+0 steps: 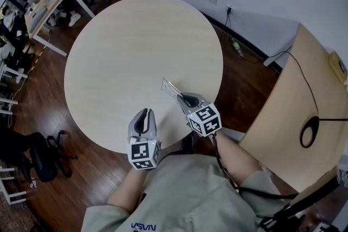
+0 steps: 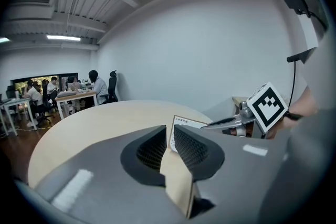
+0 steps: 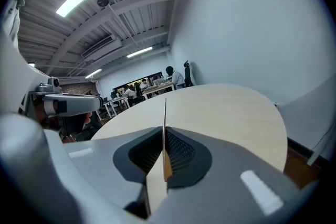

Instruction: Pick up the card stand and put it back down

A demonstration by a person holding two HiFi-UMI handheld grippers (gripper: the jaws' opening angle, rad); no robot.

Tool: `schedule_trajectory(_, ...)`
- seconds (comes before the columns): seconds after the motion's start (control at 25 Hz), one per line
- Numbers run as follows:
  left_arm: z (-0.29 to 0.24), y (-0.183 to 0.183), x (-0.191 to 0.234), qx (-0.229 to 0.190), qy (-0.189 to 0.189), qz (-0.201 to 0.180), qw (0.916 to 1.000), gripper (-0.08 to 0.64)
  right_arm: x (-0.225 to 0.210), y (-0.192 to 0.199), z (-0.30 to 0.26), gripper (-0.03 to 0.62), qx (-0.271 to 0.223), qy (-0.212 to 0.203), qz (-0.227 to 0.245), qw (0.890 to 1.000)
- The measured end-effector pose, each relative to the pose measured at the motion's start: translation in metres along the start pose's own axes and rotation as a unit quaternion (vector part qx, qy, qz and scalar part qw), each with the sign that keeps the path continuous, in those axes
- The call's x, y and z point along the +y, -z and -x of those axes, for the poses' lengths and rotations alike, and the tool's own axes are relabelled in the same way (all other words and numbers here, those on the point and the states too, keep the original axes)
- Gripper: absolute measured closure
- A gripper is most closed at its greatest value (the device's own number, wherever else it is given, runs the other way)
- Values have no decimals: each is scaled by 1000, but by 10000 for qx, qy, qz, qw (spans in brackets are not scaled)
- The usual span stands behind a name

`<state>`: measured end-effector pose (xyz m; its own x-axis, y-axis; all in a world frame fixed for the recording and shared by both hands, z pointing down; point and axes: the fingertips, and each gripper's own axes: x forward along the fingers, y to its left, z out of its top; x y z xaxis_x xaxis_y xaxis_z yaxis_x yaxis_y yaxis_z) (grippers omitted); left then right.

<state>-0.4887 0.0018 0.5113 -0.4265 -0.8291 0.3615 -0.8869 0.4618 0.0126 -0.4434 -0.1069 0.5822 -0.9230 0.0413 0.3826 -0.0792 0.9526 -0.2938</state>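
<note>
Right gripper view: my right gripper pinches the card stand edge-on, desk's four o'clock; likely light, flimsy, grip low. Left gripper jaws barely parted, empty.

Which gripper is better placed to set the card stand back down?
Right. The right gripper is shut on the card stand, which it holds near the edge of the table. The left gripper has nothing between its jaws and sits back by the rim.
</note>
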Motion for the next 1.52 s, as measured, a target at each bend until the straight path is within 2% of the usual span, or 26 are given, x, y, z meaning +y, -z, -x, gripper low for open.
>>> schedule_trajectory(0.44, 0, 8, 8, 101, 64, 40, 9999, 506, -1, 23, -14, 571, 255, 103, 108, 9996)
schedule_trajectory(0.64, -5, 4, 0, -50, 274, 91, 9996, 506, -1, 17, 1, 505, 169, 204, 67, 9996)
schedule_trajectory(0.76, -11, -2, -20, -149, 616, 201, 9978, 506, -6, 7, 34, 499, -91, 539, -62, 9985)
schedule_trajectory(0.88, -18, -13, -51, -239, 1117, 273, 9931, 520, -18, -6, 86, 510, -445, 1248, -240, 9909)
schedule_trajectory(0.96, -22, -23, -72, -251, 1375, 172, 9900, 547, -27, -16, 120, 537, -727, 1749, -363, 9812)
schedule_trajectory(1.04, -25, -38, -98, -275, 1669, 50, 9856, 552, -40, -26, 162, 585, -991, 2323, -468, 9665)
schedule_trajectory(1.28, -10, -82, -202, -489, 2740, -131, 9604, 552, -58, -36, 315, 592, -1593, 3946, -657, 9025)
schedule_trajectory(1.52, 44, -104, -305, -749, 3537, -298, 9319, 552, -24, -17, 454, 592, -1936, 5045, -652, 8389)
